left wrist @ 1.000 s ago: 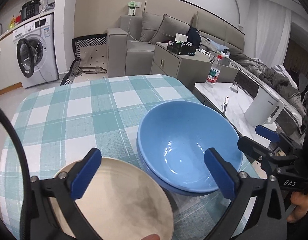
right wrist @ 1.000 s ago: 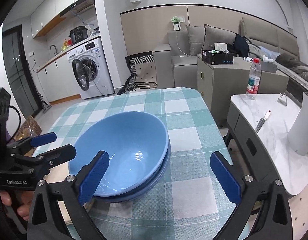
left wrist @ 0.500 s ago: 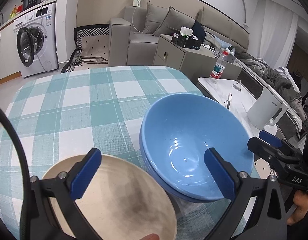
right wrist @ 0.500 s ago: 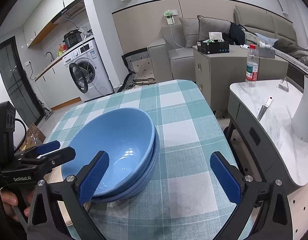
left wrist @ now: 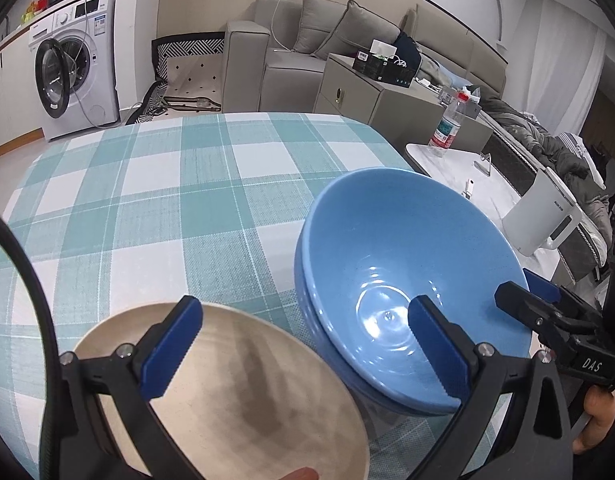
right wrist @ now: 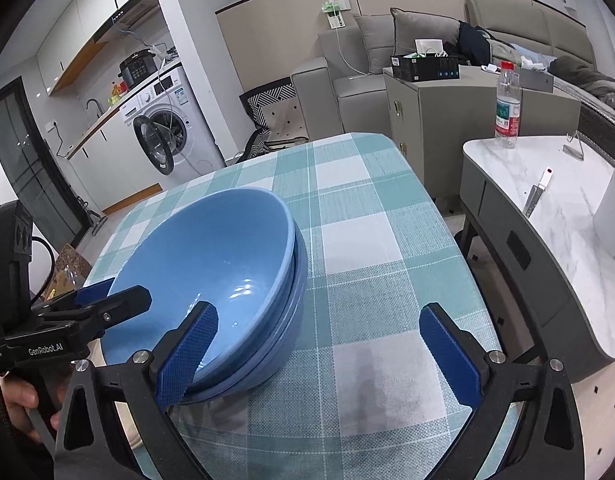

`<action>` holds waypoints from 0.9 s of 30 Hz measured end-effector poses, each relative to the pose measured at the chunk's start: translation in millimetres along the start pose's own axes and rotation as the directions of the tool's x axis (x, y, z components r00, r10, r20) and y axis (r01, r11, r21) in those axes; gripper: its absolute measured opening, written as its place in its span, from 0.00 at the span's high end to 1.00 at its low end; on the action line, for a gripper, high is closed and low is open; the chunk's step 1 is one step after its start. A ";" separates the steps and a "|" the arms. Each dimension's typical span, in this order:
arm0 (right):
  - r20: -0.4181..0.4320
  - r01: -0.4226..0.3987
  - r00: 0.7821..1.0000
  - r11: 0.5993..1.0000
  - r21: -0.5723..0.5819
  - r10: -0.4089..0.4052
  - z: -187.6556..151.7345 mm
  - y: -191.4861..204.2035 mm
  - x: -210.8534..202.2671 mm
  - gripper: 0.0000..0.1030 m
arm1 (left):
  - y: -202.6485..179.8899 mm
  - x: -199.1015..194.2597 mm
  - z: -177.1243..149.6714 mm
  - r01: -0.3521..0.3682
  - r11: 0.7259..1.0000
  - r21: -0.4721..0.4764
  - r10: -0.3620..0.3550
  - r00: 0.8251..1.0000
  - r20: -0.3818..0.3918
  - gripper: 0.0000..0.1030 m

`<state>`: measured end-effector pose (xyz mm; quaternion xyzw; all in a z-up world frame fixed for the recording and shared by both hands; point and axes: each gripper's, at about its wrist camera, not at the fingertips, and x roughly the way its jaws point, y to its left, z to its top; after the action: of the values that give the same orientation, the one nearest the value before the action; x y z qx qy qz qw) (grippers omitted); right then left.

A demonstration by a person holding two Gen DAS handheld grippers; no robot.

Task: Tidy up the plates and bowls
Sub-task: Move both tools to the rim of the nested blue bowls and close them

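Left gripper [left wrist: 307, 354]: blue-padded fingers [left wrist: 171, 346] are standing wide apart, gripping nothing. One pad is hovering over the beige plate [left wrist: 243, 400]; the other is hanging above the inside of the blue bowls [left wrist: 387, 264]. Contact with either cannot be confirmed.

Right gripper [right wrist: 321, 354]: fingers are likewise spread wide and empty. Its left pad [right wrist: 187, 354] is overlapping the near rim of the blue bowls [right wrist: 211, 256]; the right pad is hanging over bare checked tablecloth [right wrist: 367, 240].

The blue bowls are sitting nested, at least two stacked, on the teal-and-white tablecloth [left wrist: 147, 200] near its right edge, the upper bowl tilting slightly. The beige plate is lying just beside them, at the near left.

Writing: the right gripper's body is reading "DAS" in the left wrist view; the left gripper's body is reading "GenRobot.AI" in the right wrist view. The label on the water bottle [right wrist: 507, 106] is too small to read.
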<state>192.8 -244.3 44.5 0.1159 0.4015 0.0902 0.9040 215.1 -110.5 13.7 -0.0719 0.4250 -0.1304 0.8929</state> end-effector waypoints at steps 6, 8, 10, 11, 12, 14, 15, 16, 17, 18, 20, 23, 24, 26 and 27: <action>0.002 -0.018 1.000 1.000 0.015 0.018 -0.8 -1.7 4.6 0.01 | 1.4 5.1 0.6 -0.003 1.000 0.010 0.003 1.000 -0.007 0.00; 0.000 -0.032 0.999 0.999 0.027 0.032 -1.4 -3.3 6.3 0.01 | 1.1 6.1 0.2 0.002 1.000 0.011 -0.002 1.000 -0.009 0.00; -0.013 -0.067 0.998 0.997 0.048 0.068 -2.2 -5.9 10.0 0.01 | 1.0 7.3 0.5 0.007 1.000 0.013 -0.007 1.000 -0.010 0.00; -0.017 -0.085 0.996 0.995 0.055 0.086 -2.5 -6.3 10.9 0.01 | 1.1 7.8 0.8 0.008 1.000 0.013 -0.008 1.000 -0.009 0.00; -0.019 -0.102 0.994 0.993 0.059 0.103 -3.2 -6.6 12.2 0.01 | 1.2 8.6 0.9 0.009 1.000 0.011 -0.009 1.000 -0.011 0.00; -0.016 -0.117 0.993 0.991 0.062 0.118 -3.8 -6.0 14.2 0.01 | 1.1 10.0 1.2 0.020 1.000 0.008 -0.020 1.000 -0.015 0.00; -0.010 -0.120 0.993 0.991 0.059 0.121 -4.0 -5.3 14.6 0.01 | 1.3 10.7 1.4 0.024 1.000 0.006 -0.024 1.000 -0.015 0.00; -0.008 -0.122 0.992 0.991 0.056 0.123 -4.4 -4.4 15.0 0.02 | 0.9 11.0 1.5 0.022 1.000 0.006 -0.022 1.000 -0.014 0.00; -0.007 -0.128 0.992 0.990 0.051 0.128 -4.4 -3.2 15.0 0.05 | 0.4 11.4 1.4 0.021 1.000 0.007 -0.020 1.000 -0.014 0.00; -0.005 -0.131 0.991 0.990 0.045 0.131 -4.5 -2.1 14.9 0.07 | -0.2 11.6 1.2 0.025 1.000 0.010 -0.025 1.000 -0.014 0.01; -0.005 -0.133 0.991 0.991 0.030 0.133 -4.5 1.3 15.3 0.19 | -1.8 11.6 0.9 0.039 0.999 0.017 -0.039 0.999 -0.014 0.02; -0.009 -0.143 0.990 0.989 0.028 0.143 -5.0 4.2 17.0 0.23 | -4.8 10.7 0.5 0.048 0.998 0.028 -0.048 0.999 -0.011 0.04; -0.010 -0.145 0.989 0.989 0.029 0.146 -5.2 4.3 17.3 0.23 | -6.1 11.0 0.7 0.053 0.998 0.032 -0.053 0.998 -0.016 0.06; -0.012 -0.152 0.988 0.988 0.031 0.153 -4.5 4.7 17.9 0.25 | -8.2 12.0 0.2 0.064 0.997 0.039 -0.062 0.998 -0.032 0.18; -0.016 -0.161 0.987 0.986 0.033 0.162 -4.5 4.9 18.7 0.25 | -9.1 12.4 0.0 0.068 0.997 0.041 -0.067 0.997 -0.037 0.19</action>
<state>201.5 -234.2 29.8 0.1615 0.4004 0.1578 0.8881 221.0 -122.9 6.7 -0.0649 0.4350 -0.1707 0.8817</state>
